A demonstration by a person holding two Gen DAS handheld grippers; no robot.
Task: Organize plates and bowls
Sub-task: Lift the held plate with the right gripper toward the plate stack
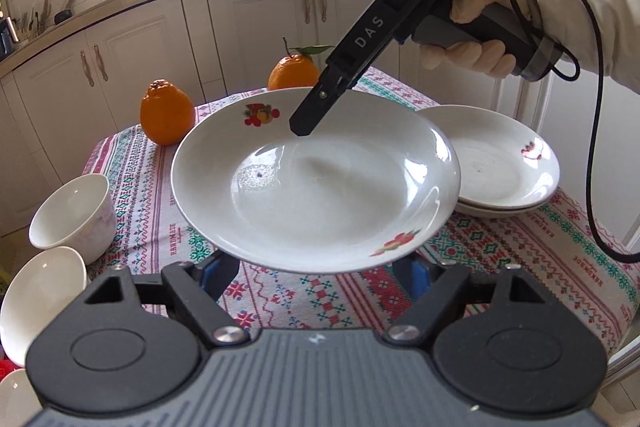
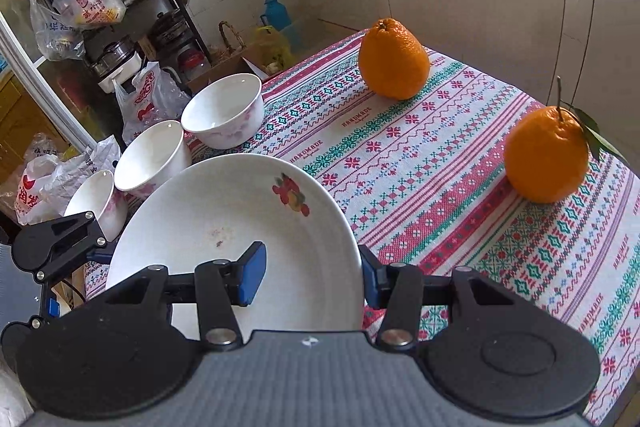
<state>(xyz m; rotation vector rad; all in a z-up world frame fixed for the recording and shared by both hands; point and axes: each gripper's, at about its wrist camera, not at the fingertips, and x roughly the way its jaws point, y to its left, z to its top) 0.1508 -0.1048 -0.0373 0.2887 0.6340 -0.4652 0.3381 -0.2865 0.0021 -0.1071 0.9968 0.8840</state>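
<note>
Closest in, the left gripper (image 1: 316, 263) has its blue-padded jaws partway apart under the near rim of a white plate (image 1: 316, 183) with fruit prints. The plate hides the fingertips, so I can't tell if the pads actually press on it. The plate sits above the tablecloth (image 1: 328, 295), roughly level, with its wide side running left to right.

The right gripper (image 2: 310, 277) is clamped on the same plate's rim: one blue pad inside the dish, the other on the outside. In the left wrist view its black finger reads "DAS", and a gloved hand (image 1: 476, 27) holds the handle.

Further back, two more plates (image 1: 508, 167) are stacked at the right. Three white bowls (image 2: 222, 115) line up along the cloth's left edge. The cloth is printed "HANDMADE". Farthest away, two oranges (image 2: 394, 61) stand upright on the table.
</note>
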